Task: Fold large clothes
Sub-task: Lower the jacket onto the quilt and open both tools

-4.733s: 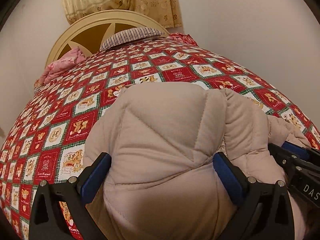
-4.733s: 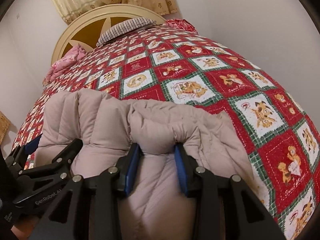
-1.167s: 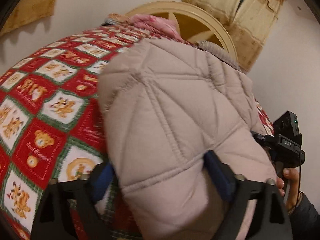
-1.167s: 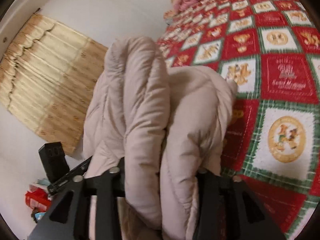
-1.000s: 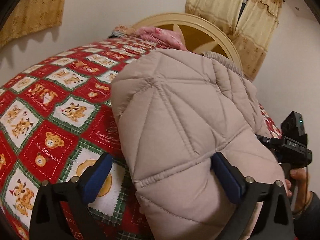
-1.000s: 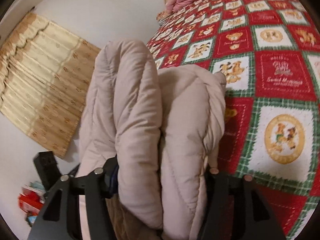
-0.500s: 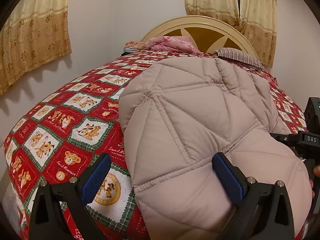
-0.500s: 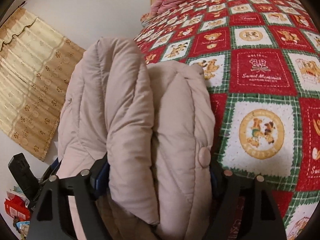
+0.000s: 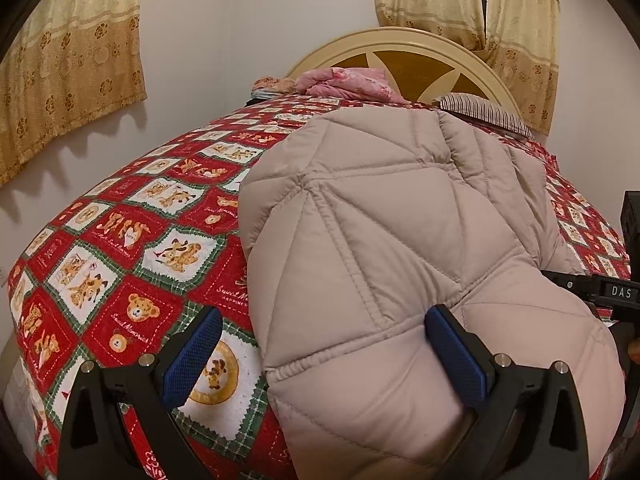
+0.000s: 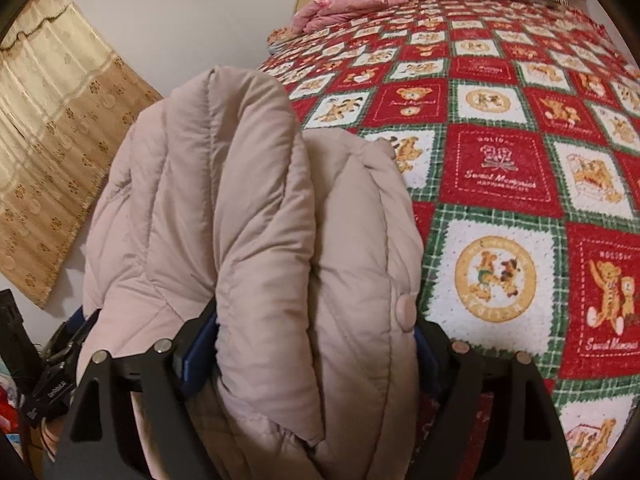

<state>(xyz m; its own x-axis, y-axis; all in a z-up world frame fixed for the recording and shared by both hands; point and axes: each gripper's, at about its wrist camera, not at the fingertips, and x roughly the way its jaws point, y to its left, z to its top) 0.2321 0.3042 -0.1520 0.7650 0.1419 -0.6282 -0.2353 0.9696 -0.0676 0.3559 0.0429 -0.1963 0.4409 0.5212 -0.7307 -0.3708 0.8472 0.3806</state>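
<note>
A folded beige quilted puffer jacket (image 9: 400,232) lies on the red patchwork bedspread (image 9: 132,240), near its front edge. My left gripper (image 9: 324,352) is open wide; its blue-padded fingers (image 9: 192,352) stand apart, the right one pressed against the jacket's hem. In the right wrist view the jacket (image 10: 260,220) bulges in thick layers between the fingers of my right gripper (image 10: 304,356), which is open wide around the bundle. The right gripper's body shows at the right edge of the left wrist view (image 9: 616,292).
A cream headboard (image 9: 400,44) stands at the far end, with a pink bundle (image 9: 348,84) and a striped pillow (image 9: 480,110) before it. Yellow curtains (image 9: 68,56) hang on the left wall. Bare bedspread (image 10: 520,160) lies right of the jacket.
Both grippers swung round with the jacket, then opened: the right jaws widened from a tight pinch, and the left jaws spread. The jacket now rests on the bedspread.
</note>
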